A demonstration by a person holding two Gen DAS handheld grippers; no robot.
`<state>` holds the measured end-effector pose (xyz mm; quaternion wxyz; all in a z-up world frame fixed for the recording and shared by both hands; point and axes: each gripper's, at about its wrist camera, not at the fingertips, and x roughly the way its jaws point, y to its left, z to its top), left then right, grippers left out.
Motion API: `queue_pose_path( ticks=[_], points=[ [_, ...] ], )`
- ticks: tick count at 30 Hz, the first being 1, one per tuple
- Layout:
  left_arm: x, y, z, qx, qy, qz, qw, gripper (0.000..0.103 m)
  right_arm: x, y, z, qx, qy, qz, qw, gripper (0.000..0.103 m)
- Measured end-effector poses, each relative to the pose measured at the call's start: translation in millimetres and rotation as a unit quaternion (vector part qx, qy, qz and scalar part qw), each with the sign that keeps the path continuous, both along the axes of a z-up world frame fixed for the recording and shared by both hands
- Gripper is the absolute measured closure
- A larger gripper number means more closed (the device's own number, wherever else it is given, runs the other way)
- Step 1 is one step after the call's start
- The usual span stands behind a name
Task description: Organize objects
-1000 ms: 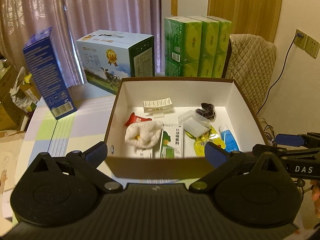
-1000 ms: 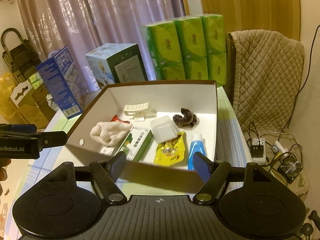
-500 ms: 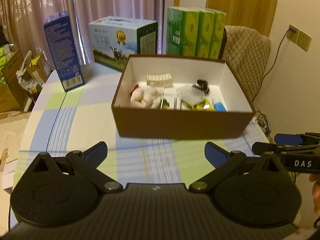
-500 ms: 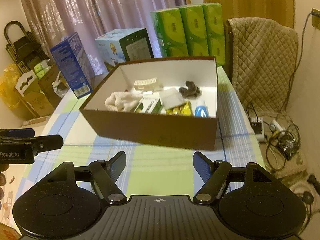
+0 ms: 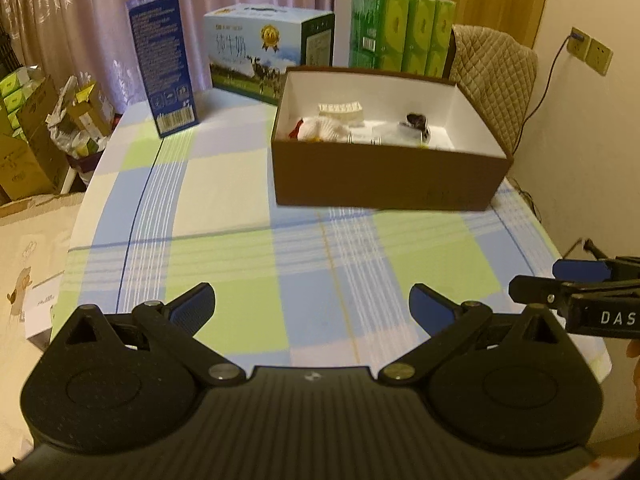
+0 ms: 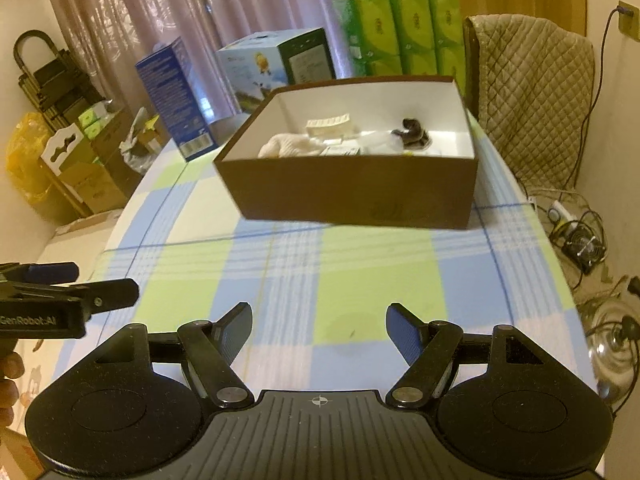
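Observation:
A brown box (image 5: 384, 178) with a white inside stands on the far half of the checked tablecloth (image 5: 248, 248); it is also in the right wrist view as the brown box (image 6: 352, 192). Inside lie a white cloth (image 5: 324, 130), a white clip (image 5: 340, 109), a dark scrunchie (image 6: 412, 136) and other small items hidden by the front wall. My left gripper (image 5: 312, 306) is open over the near table, holding nothing. My right gripper (image 6: 320, 326) is open too, empty, well short of the box.
Behind the box stand a tall blue carton (image 5: 164, 64), a milk case (image 5: 268, 50) and green tissue packs (image 5: 400, 34). A padded chair (image 6: 532, 92) is at the right. Cables and a small fan (image 6: 584, 248) lie on the floor; cardboard boxes (image 5: 28, 136) crowd the left.
Both grippers have drawn back and up from the box, which now sits far ahead instead of right under them. Both stay open and empty.

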<state>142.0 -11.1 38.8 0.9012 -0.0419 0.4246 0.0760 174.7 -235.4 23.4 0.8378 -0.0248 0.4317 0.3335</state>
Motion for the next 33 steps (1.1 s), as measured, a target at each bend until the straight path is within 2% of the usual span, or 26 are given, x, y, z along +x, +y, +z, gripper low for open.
queue_pose_path(
  ticks=[8,18,33],
  points=[
    [-31,4,-12,-0.007,0.013,-0.01,0.9998,0.001,-37,2,-8,-0.014,0.006,-0.008,1.0,0.032],
    [-56,7,-23,-0.012,0.022,-0.021,0.9995,0.001,-64,1,-14,-0.024,0.01,-0.013,1.0,0.032],
    [-70,16,-22,-0.009,0.019,-0.02,0.9996,0.001,-78,14,-14,-0.028,0.008,-0.006,1.0,0.032]
  ],
)
